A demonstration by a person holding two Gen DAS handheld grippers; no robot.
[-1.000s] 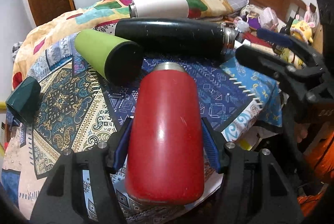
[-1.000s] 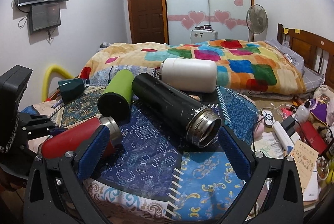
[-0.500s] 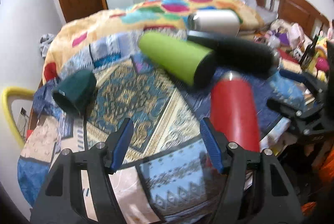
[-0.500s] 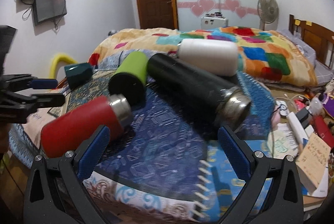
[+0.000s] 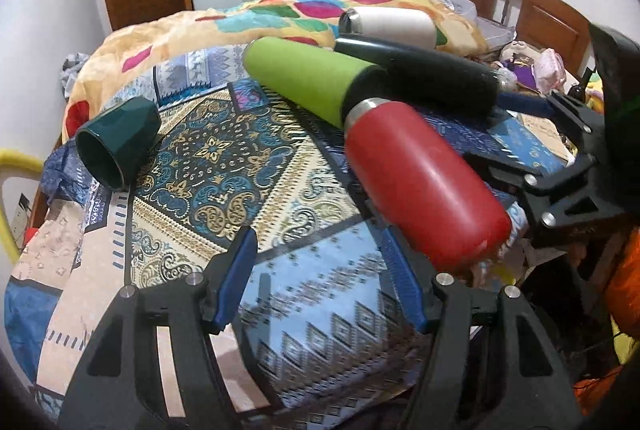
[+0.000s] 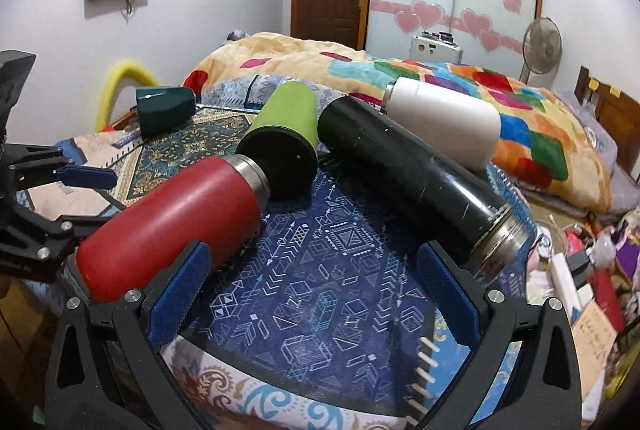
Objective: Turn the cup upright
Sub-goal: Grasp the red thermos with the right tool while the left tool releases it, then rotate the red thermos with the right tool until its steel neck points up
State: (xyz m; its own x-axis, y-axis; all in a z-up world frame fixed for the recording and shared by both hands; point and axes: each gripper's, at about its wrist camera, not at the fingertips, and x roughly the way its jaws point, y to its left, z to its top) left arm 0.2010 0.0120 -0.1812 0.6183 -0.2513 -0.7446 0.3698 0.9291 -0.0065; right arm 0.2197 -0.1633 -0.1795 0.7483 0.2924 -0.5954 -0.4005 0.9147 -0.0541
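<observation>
Here, five vessels are lying on their sides on the patterned cloth (image 5: pixel 224 165) and none is standing yet, so I judge the task to be at its approach step.

Left wrist view, left to right: the dark green cup (image 5: pixel 114 145) is resting far left, mouth facing near-left, well apart from the rest. The green tumbler (image 5: pixel 304 81) is lying mid-scene, its black end just beside the steel neck of the red flask (image 5: pixel 420 181). The black flask (image 5: pixel 424 73) and white flask (image 5: pixel 390 26) are lying behind, farther off. The left gripper (image 5: pixel 320 278) is hanging with fingers spread wide and nothing between them; the red flask is sitting just to the right of its right finger. The right gripper (image 5: pixel 552 149) is showing at the far right edge.

Right wrist view: the right gripper (image 6: pixel 312 290) is also standing wide, gripping nothing, with bare cloth between its blue pads (image 6: pixel 180 290).

Judgement: the left gripper is facing mostly toward the open ground between the dark green cup and the flasks, so its target is uncertain. If the dark green cup is meant, the next move is calling for a swing left, a closing across the cup's faceted wall, then a lift and a rotation to set the mouth up. The soft, uneven cloth may be tipping whatever gets set down.
</observation>
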